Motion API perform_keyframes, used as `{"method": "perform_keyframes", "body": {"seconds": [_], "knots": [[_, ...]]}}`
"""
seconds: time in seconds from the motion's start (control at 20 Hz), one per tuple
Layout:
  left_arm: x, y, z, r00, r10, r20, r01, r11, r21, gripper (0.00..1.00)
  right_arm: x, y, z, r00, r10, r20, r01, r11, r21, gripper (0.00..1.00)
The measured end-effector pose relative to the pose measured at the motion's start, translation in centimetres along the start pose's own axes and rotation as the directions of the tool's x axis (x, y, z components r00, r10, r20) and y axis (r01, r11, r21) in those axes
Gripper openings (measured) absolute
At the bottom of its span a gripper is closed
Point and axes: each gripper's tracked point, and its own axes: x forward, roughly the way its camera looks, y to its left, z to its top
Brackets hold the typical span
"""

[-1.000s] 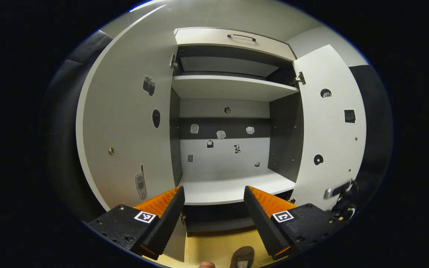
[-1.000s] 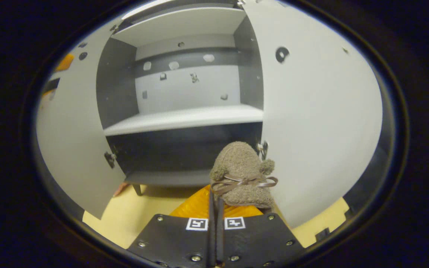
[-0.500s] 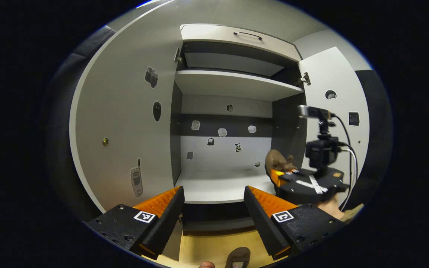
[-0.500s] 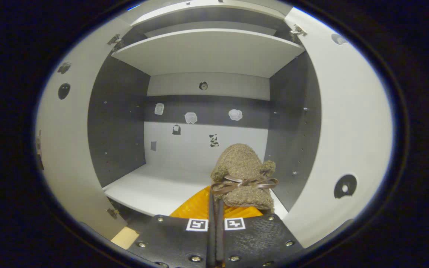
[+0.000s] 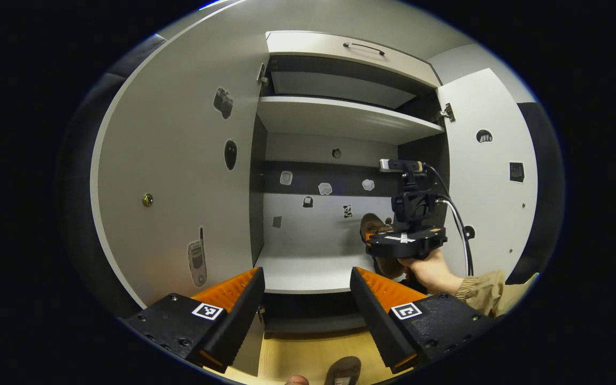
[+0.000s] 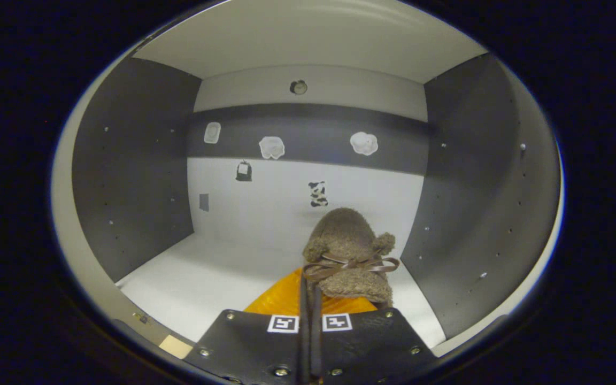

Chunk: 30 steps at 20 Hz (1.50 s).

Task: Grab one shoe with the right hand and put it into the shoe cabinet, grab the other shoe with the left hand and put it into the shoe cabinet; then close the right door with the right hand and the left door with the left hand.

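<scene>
White shelf (image 6: 217, 278) inside the shoe cabinet (image 5: 340, 120), bare surface.
Below it, a pale wooden floor (image 5: 302, 355) carries a brown shoe (image 5: 343, 370) near the cabinet's foot.

Fuzzy brown shoe (image 6: 349, 251) with ribbon bow is held just ahead of the jaws, above the white cabinet shelf (image 6: 222, 278). Both cabinet doors (image 5: 179, 176) are open.

Shoe (image 6: 348, 251) ahead of the right gripper: brown fuzzy upper, darker brown ribbon bow (image 6: 349, 264). Shoe cabinet (image 5: 340, 120): white shelves and doors, dark grey side walls, white back panel crossed by a dark grey band (image 6: 308, 131), scattered black-and-white stickers. Floor (image 5: 308, 355) below the left gripper: pale yellow wood tone. Sleeve (image 5: 487, 289): tan.
</scene>
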Motion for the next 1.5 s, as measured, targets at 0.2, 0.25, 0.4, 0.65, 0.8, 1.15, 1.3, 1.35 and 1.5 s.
{"method": "perform_keyframes", "body": {"seconds": [0.2,0.25,0.4,0.65,0.8,1.15,1.3,1.35,1.5], "knots": [[0.2,0.2,-0.6,1.0,-0.002,-0.018,0.002,1.0,-0.004,0.98,1.5,0.0,-1.3,0.999,-0.02,-0.037,0.021,0.999,0.025,0.02],[0.1,0.2,-0.8,1.0,-0.003,-0.02,0.003,1.0,-0.003,0.99,1.8,-0.2,-1.7,0.998,-0.025,-0.05,0.027,0.999,0.037,0.03],[-0.2,0.1,-1.2,0.999,-0.013,-0.033,0.013,1.0,-0.004,0.98,2.0,-0.2,-3.0,0.994,-0.008,-0.109,0.016,0.997,0.076,0.08],[-0.9,-0.6,-2.5,0.997,-0.04,-0.06,0.039,0.999,-0.008,0.98,0.4,1.1,-2.9,0.99,0.035,-0.138,-0.02,0.994,0.11,0.26],[-0.9,-1.1,-4.2,0.995,-0.058,-0.085,0.057,0.998,-0.007,0.98,-2.7,1.2,-1.8,0.994,0.036,-0.099,-0.028,0.996,0.084,0.29],[-0.6,-2.2,-12.7,0.964,-0.105,-0.243,0.106,0.994,-0.005,0.99,-14.5,1.9,5.6,0.992,0.085,0.098,-0.097,0.988,0.121,0.29],[-0.8,-3.1,-17.2,0.939,-0.144,-0.313,0.138,0.99,-0.042,0.99,-19.7,1.0,8.8,0.979,0.079,0.19,-0.107,0.984,0.141,0.29],[-1.2,-3.4,-19.3,0.926,-0.156,-0.343,0.147,0.988,-0.053,0.99,-21.2,0.5,9.6,0.975,0.076,0.21,-0.109,0.983,0.147,0.29],[-2.2,-4.5,-24.2,0.883,-0.21,-0.421,0.191,0.978,-0.086,0.99,-25.2,-1.2,11.6,0.961,0.048,0.271,-0.098,0.98,0.172,0.26]]}}
